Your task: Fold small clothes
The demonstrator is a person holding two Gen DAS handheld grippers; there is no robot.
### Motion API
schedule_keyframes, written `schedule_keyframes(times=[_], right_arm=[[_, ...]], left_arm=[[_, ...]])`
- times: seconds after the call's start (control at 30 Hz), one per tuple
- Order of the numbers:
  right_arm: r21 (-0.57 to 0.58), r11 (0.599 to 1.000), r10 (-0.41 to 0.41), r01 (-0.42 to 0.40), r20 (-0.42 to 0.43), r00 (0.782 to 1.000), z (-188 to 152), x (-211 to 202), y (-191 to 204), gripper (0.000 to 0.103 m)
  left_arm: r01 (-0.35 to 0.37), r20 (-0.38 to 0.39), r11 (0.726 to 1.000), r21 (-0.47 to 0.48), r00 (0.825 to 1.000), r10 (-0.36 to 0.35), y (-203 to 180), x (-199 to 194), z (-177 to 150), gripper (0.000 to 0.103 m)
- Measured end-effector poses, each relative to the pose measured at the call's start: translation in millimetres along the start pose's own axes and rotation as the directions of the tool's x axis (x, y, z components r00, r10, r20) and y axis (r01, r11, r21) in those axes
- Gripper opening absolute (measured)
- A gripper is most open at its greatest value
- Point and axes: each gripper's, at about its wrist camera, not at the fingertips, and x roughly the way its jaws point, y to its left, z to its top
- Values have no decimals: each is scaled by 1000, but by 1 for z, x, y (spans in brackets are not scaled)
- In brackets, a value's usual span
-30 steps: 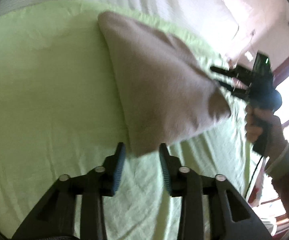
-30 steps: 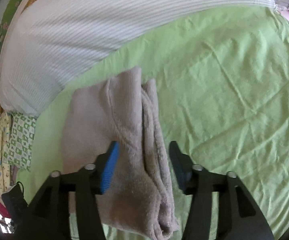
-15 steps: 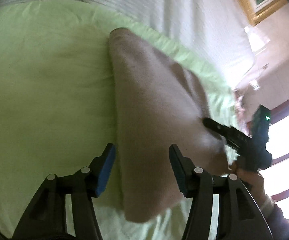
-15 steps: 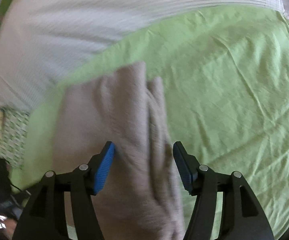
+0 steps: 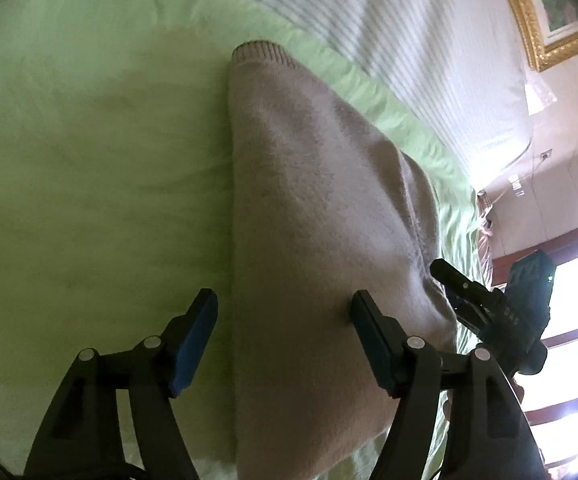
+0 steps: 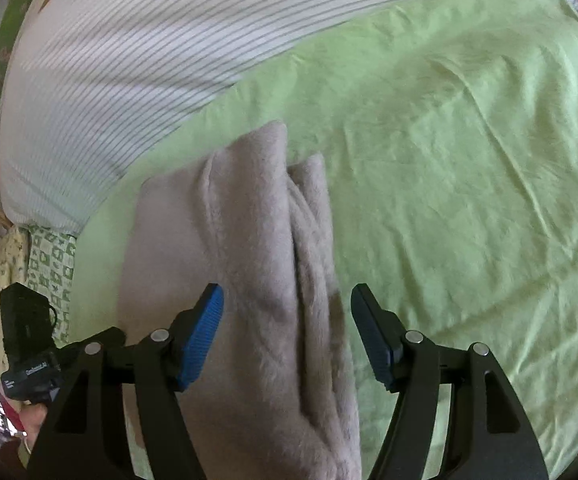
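Observation:
A folded beige knit garment [image 5: 321, 240] lies on the green bedsheet [image 5: 89, 160]; its ribbed hem points away. My left gripper [image 5: 283, 316] is open, its jaws astride the garment's near left edge. In the right wrist view the same garment [image 6: 257, 264] shows stacked folds. My right gripper [image 6: 287, 312] is open over the folded edge, holding nothing. The right gripper also shows in the left wrist view [image 5: 453, 292] at the garment's right side. The left gripper shows in the right wrist view [image 6: 29, 344] at lower left.
A white striped duvet [image 6: 129, 60] covers the far part of the bed. A patterned green-and-white cloth [image 6: 49, 264] lies at the bed's left edge. A gold picture frame [image 5: 537, 20] hangs on the wall and a bright window [image 5: 569, 320] is at right.
Both grippers have moved closer over the garment and opened wider. The garment has gone from hanging lifted to lying on the sheet.

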Motion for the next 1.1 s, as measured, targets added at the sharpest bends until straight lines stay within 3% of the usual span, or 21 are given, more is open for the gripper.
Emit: schedule_keyframes(times=[0.17, 0.33, 0.4, 0.5, 0.67, 0.8, 0.97, 1.1], right_arm=[[46, 998, 48, -45, -59, 997, 1, 15, -15, 67], [59, 994, 93, -89, -68, 993, -1, 26, -20, 65], [65, 990, 132, -125, -101, 986, -2, 33, -18, 43], [52, 989, 143, -138, -106, 984, -5, 32, -10, 34], [18, 983, 185, -184, -79, 980, -8, 21, 20, 30], [-38, 974, 220, -224, -81, 972, -15, 20, 55, 30], [-68, 942, 320, -328, -99, 942, -26, 36, 107, 30], [-85, 927, 350, -366, -154, 924, -37, 66, 143, 30]], left_arm=[[53, -21, 997, -55, 998, -54, 7, 22, 5, 75], [123, -16, 986, -115, 992, -125, 14, 40, 3, 61], [119, -10, 988, -96, 993, -121, 12, 40, 1, 51], [134, -5, 988, -79, 991, -135, 10, 33, -1, 41], [133, 41, 991, -25, 990, -132, 1, 7, -6, 37], [120, 134, 993, -22, 984, -116, 8, -39, -15, 37], [85, 206, 996, -24, 975, -78, 41, -98, -27, 37], [44, 230, 997, -56, 973, -30, 79, -133, -34, 37]])
